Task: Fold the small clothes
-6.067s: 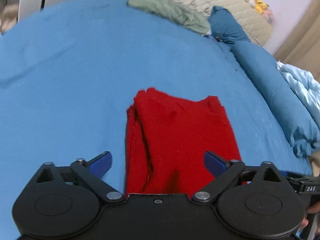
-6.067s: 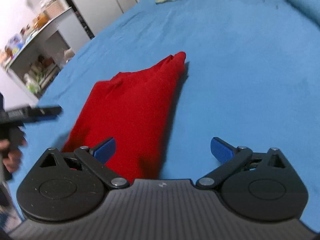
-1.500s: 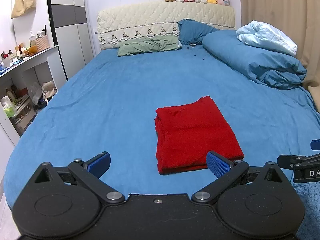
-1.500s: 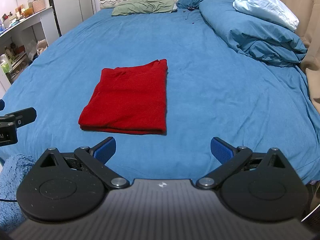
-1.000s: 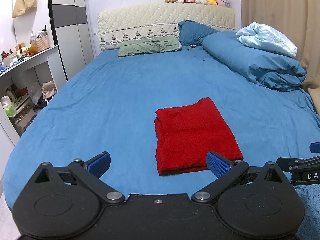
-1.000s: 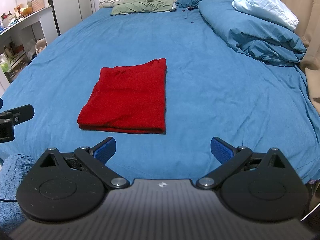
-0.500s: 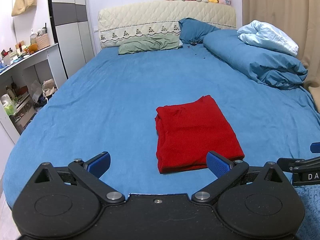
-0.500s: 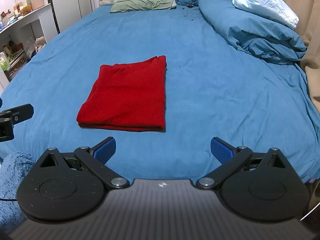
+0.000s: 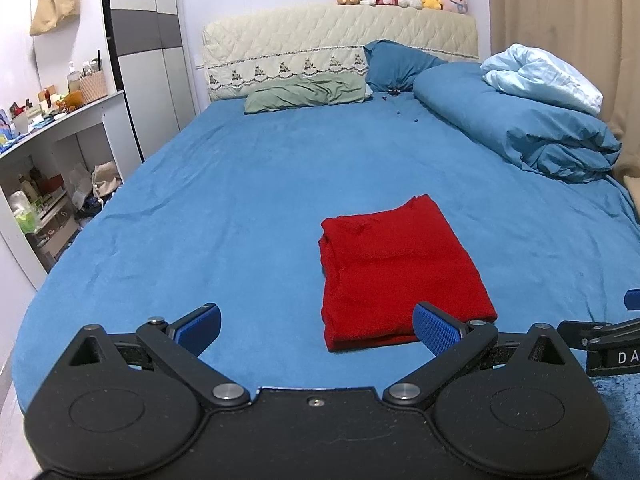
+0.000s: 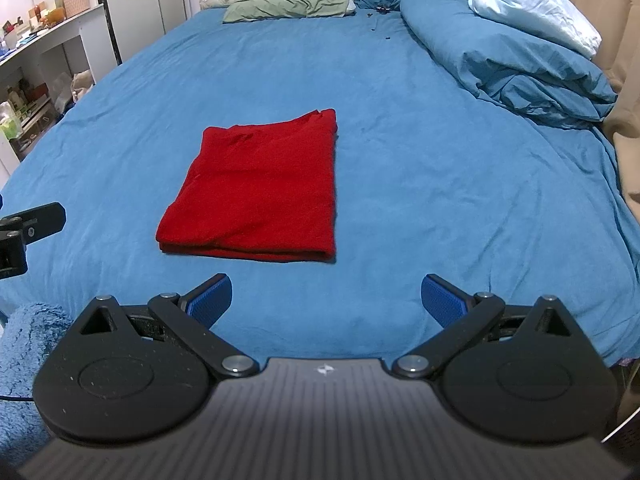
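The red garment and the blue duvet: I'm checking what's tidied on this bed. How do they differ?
The red garment is folded into a flat, neat rectangle; the blue duvet is bunched in a rumpled heap. The red garment lies near the foot of the bed, close to both open grippers; the blue duvet runs along the far right side. The blue duvet is much bulkier and has a pale blue blanket on it; nothing lies on the red garment. Both rest on the blue sheet.

A bed (image 9: 240,208) covered by a blue sheet is seen. A folded red garment (image 9: 396,268) is laid flat near its foot; a green pillow (image 9: 308,96), a blue pillow (image 9: 396,66) and a bunched blue duvet (image 9: 520,132) are placed farther up.
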A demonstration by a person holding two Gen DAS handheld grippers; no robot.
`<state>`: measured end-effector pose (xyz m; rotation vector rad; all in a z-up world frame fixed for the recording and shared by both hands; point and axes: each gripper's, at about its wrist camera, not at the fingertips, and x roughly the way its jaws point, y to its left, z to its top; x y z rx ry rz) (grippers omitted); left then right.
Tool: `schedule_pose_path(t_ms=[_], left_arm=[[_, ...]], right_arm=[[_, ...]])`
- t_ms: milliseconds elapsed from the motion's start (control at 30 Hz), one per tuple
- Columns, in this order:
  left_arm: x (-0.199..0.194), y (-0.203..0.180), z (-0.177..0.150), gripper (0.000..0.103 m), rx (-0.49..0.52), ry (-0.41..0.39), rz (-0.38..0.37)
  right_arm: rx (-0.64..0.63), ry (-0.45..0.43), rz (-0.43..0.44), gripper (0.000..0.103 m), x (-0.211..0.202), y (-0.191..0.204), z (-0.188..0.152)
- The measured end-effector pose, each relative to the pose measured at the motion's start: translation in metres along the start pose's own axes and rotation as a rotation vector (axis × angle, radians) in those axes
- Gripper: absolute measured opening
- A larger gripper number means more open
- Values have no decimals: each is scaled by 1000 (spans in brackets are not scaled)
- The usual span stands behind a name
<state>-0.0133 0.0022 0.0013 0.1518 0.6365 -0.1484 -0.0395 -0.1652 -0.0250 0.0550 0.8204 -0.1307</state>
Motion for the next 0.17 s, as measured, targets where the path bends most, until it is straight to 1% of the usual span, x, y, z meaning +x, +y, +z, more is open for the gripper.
schedule_pose_path(t_ms=[167], left_arm=[[2, 2, -1, 103, -13, 5, -10]], right_arm=[[1, 0, -1, 103, 1, 0, 1]])
